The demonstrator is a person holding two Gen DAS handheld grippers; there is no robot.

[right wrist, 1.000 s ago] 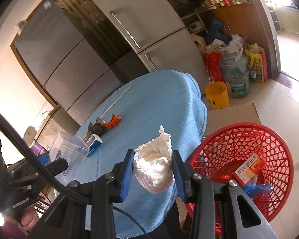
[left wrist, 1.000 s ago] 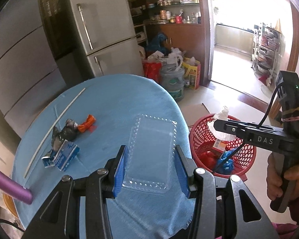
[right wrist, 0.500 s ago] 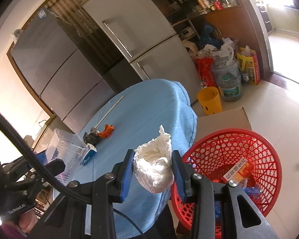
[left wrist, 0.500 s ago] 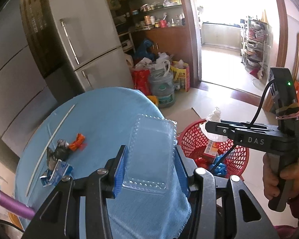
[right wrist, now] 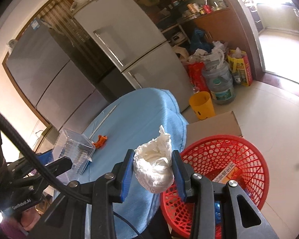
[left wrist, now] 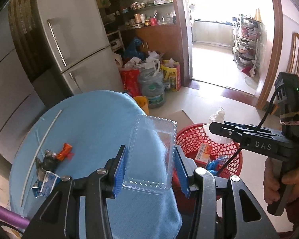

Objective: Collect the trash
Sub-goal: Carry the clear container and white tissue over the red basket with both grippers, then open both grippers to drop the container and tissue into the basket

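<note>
Left wrist view: left hand-held gripper (left wrist: 150, 169) clamped on clear plastic clamshell container (left wrist: 151, 153), held over tabletop (left wrist: 93, 123) edge beside red basket (left wrist: 191, 137). Right hand-held gripper (right wrist: 152, 171) clamped on crumpled white paper wad (right wrist: 154, 169), just at basket (right wrist: 247, 153) rim. Wrappers (left wrist: 49, 165) lie on tabletop. Open floor (left wrist: 215, 99) beyond basket.

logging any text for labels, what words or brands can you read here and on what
"DAS": side of the black right gripper body.
"GenRobot.AI": body of the black left gripper, lower left of the right wrist view.
Orange and white box in the red mesh basket: print unreadable.
Clear water jug's label: blurred.
</note>
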